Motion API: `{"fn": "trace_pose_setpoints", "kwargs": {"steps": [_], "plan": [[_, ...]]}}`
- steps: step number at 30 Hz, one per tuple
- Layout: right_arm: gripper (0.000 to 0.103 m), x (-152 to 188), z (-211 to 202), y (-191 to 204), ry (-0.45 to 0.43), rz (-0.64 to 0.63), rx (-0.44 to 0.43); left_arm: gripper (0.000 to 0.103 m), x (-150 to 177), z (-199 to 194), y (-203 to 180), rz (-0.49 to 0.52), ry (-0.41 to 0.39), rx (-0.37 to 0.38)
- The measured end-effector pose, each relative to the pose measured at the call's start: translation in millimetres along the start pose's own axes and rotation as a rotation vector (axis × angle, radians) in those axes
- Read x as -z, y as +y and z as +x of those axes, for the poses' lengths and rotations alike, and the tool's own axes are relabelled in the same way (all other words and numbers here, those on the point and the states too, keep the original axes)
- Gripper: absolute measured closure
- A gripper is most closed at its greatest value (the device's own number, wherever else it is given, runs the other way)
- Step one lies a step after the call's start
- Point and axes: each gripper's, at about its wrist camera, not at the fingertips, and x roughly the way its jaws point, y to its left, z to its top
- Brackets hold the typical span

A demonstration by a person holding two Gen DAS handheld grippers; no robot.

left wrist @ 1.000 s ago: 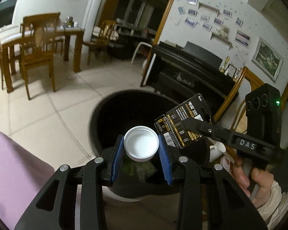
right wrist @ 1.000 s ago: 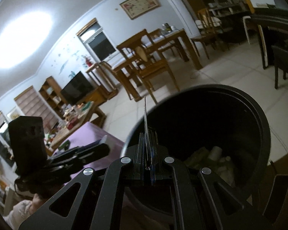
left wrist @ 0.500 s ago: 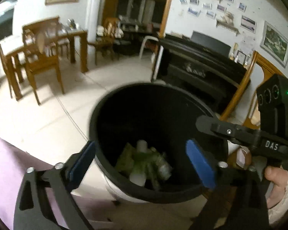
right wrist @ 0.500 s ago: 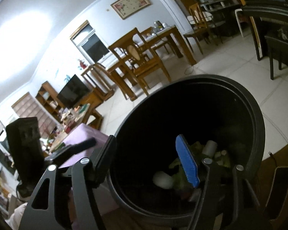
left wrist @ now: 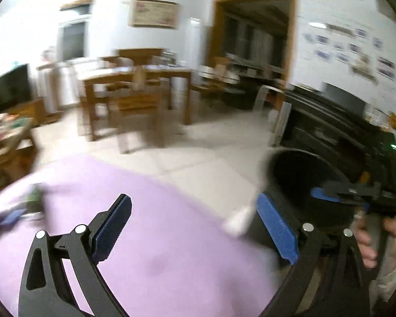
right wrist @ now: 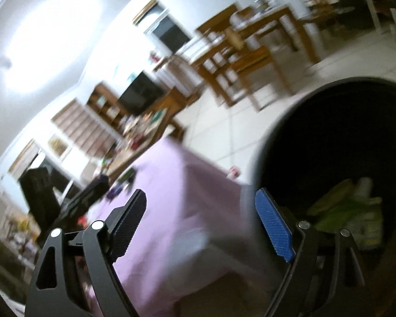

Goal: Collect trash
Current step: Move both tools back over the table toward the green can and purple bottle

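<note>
Both grippers, left (left wrist: pixel 194 232) spread wide and right (right wrist: pixel 200 227) opening, hold nothing above the purple table (left wrist: pixel 155 237); blur obscures small items (left wrist: pixel 18 211) there.

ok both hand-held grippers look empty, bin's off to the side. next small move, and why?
Probably carry the left hand-held gripper, open and empty, toward the blurred litter on the purple cloth. The right hand-held gripper is opening, also empty; trash already lies in the bin.

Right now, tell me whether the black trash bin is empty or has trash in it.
Has trash: the right wrist view shows green and pale wrappers lying at the bottom of the black trash bin.
</note>
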Motion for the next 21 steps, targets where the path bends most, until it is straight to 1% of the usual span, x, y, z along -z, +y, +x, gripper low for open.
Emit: {"fn": "trace_pose_setpoints", "kwargs": {"steps": [2,3,4,6,9,10,11,12,13,14,15,18,21], "plan": [[0.019,1.6,26.1,22.4,0.047,-0.024,-0.043,0.008,4.7,-11.6,41.8,-0.020,-0.011,-0.105],[0.019,2.2,35.4,31.6,0.059,-0.031,-0.067,0.008,7.6,-18.1,69.1,-0.042,-0.006,-0.161],[0.019,2.8,50.6,43.9,0.080,-0.039,-0.083,0.008,9.8,-23.4,93.3,-0.064,0.000,-0.195],[0.019,3.6,82.1,71.9,0.125,-0.081,-0.086,0.008,14.2,-33.9,144.8,-0.100,0.014,-0.264],[0.019,5.2,117.8,107.8,0.160,-0.130,-0.080,0.009,19.0,-37.8,212.1,-0.147,0.067,-0.333],[0.019,3.2,135.8,125.8,0.176,-0.154,-0.079,0.010,20.4,-36.8,228.7,-0.160,0.085,-0.343],[0.022,1.4,152.7,142.2,0.188,-0.177,-0.076,0.023,22.3,-30.3,250.7,-0.175,0.124,-0.353],[0.025,-0.7,167.7,155.7,0.199,-0.197,-0.068,0.047,24.5,-24.3,263.4,-0.186,0.158,-0.354],[0.029,-2.1,180.6,166.8,0.210,-0.210,-0.063,0.053,26.7,-16.9,276.0,-0.195,0.195,-0.356],[0.034,-5.2,198.3,180.6,0.226,-0.218,-0.066,0.054,27.5,-9.6,285.6,-0.196,0.221,-0.361],[0.037,-8.4,214.1,193.0,0.242,-0.222,-0.072,0.054,30.4,-3.4,293.5,-0.186,0.240,-0.367],[0.038,-13.2,263.5,228.3,0.266,-0.267,-0.051,0.054,34.0,3.9,301.9,-0.136,0.255,-0.356],[0.038,-23.8,311.8,255.9,0.276,-0.297,-0.019,0.054,36.4,4.7,295.0,-0.087,0.250,-0.329]]}}
